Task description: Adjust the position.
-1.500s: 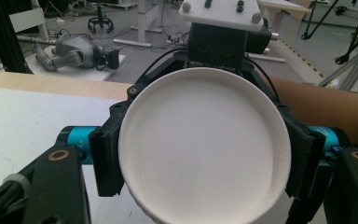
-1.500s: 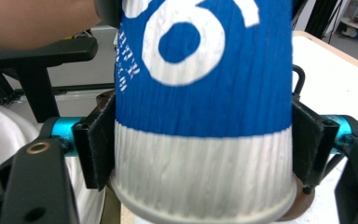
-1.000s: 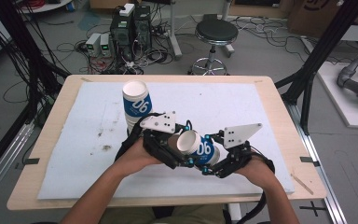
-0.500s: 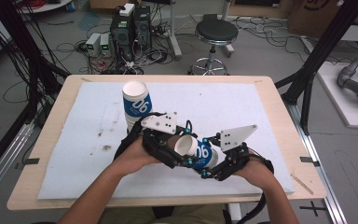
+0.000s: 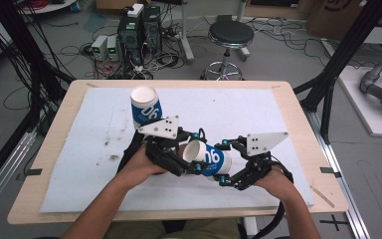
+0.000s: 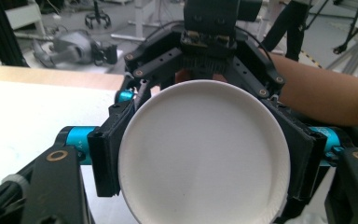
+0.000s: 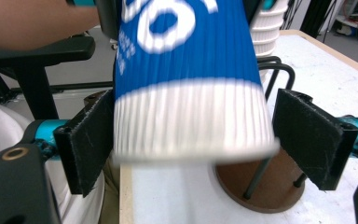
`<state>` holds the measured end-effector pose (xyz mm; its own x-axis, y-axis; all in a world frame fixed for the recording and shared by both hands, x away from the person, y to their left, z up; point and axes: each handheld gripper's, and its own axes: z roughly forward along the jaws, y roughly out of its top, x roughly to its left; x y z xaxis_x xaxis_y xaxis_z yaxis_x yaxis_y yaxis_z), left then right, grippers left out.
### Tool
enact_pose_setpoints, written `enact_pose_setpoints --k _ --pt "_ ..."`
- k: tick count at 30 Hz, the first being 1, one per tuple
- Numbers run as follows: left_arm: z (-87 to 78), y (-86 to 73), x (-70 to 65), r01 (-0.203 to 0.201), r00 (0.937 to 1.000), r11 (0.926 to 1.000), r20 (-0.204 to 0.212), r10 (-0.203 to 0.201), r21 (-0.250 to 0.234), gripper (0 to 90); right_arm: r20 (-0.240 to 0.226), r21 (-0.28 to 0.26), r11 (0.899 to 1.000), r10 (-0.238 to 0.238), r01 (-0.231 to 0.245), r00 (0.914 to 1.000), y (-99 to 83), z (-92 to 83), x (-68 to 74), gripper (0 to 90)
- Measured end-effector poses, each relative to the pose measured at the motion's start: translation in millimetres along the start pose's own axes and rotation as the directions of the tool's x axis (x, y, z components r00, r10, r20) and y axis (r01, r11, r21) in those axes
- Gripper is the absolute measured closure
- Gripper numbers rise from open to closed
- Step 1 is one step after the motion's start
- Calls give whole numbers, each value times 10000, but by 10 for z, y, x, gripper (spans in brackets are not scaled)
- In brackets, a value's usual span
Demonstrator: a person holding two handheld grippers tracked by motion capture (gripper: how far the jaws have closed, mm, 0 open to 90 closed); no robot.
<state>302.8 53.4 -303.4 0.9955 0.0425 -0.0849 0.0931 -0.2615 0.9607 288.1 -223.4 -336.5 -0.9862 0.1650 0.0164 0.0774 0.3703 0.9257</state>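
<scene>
My left gripper [image 5: 191,155] clamps the blue-and-white paper cup [image 5: 210,158] near its rim; my right gripper [image 7: 200,140], jaws just opening, stands clear. Squeezing harder could crush the cup.

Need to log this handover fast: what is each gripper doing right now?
Left gripper: shut on the blue-and-white ribbed paper cup, at its rim end.
Right gripper: open; jaws just opened, the cup's base between them with a gap on one side.
</scene>
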Motion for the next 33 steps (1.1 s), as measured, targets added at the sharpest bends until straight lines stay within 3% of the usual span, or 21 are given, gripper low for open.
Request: enact_pose_setpoints --k 6,10,17,23,27,29,33 --pt "-37 0 3 18 10000 9987 -21 -19 -502 299 -99 -409 9987 286 -289 9995 -33 -10 -21 154" --pt "-40 -4 5 85 9999 9954 64 -79 -952 299 -203 -950 9947 387 -404 9990 -40 41 -20 154" --pt "-42 -39 11 171 9998 9952 106 -162 -967 302 -414 -1221 9917 350 -399 9985 -46 60 -30 200" --pt "-5 -76 -9 64 10000 9997 57 -63 -230 305 -401 -180 9998 -8 0 9992 -24 45 -29 236" --pt "27 -89 -40 -97 9999 9999 -56 97 72 292 -349 333 9991 -255 267 9991 5 31 -19 238" --pt "37 -91 -62 -296 9992 9989 -249 305 350 259 -247 744 9965 -366 383 9990 36 14 4 238" --pt "50 -97 -82 -584 9981 9951 -125 596 803 253 -73 1581 9840 -825 827 9966 107 3 56 238"
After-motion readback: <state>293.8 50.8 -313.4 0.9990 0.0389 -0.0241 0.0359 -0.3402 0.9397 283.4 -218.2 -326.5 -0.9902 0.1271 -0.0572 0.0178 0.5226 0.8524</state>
